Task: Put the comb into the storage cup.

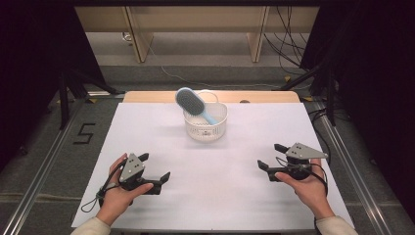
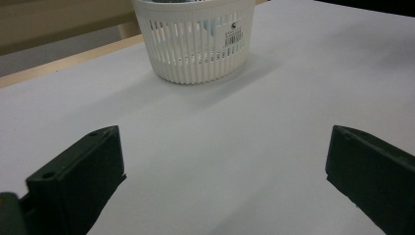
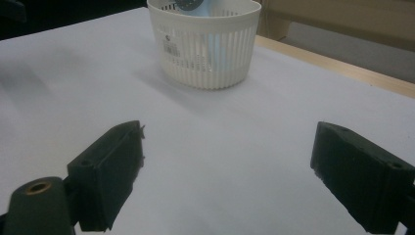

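Observation:
A white slotted basket stands at the far middle of the white table. A light blue hairbrush leans in it, its head sticking out up and to the left. My left gripper rests low at the near left, open and empty, held by a hand. At the near right my right gripper is open too, with nothing between its jaws. The basket stands ahead of the left jaws, and the basket sits ahead of the right jaws, the brush handle faint through its slots.
A wooden strip runs along the table's far edge. Beyond it are wooden furniture legs and loose cables on the floor. Dark stands flank the table. A "5" mark is on the floor at left.

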A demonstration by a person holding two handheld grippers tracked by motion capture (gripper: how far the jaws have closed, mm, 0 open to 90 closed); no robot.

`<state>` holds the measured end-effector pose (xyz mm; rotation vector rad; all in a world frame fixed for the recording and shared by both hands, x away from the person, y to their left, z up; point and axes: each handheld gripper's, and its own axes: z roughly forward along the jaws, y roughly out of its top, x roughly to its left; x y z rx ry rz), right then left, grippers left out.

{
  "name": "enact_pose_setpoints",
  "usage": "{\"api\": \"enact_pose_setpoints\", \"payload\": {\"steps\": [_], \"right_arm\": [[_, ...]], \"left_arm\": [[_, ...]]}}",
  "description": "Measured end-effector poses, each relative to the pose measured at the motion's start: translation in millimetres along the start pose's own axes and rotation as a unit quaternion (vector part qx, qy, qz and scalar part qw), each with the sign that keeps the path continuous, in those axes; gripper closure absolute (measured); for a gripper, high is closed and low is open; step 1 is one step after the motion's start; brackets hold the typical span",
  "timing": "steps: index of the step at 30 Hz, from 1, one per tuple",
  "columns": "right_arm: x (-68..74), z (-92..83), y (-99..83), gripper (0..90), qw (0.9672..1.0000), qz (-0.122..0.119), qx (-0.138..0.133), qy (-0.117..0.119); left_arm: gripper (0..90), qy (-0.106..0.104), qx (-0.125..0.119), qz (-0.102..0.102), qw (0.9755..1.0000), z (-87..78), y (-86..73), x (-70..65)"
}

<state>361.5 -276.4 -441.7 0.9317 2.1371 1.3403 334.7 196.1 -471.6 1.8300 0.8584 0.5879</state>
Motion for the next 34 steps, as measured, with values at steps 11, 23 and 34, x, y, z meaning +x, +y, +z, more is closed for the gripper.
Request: {"api": "enact_pose_setpoints", "payload": {"steps": [11,23,34], "right_arm": [[-0.6,-15.6,-19.0,13.0,1.0000,0.002,0.005,-0.006],[4.9,-24.7,-30.6,13.1,0.9999,0.013,0.005,0.001],[9.7,-28.9,-39.4,13.6,0.9997,0.022,0.008,0.007]], "left_arm": [[0.3,0.003,0.000,-0.001,1.0000,-0.2,-0.7,0.7],[0.3,0.003,0.000,-0.002,1.0000,-0.1,-1.5,1.4],[0.3,0.000,0.001,0.001,1.0000,2.4,-0.1,-0.3]]}}
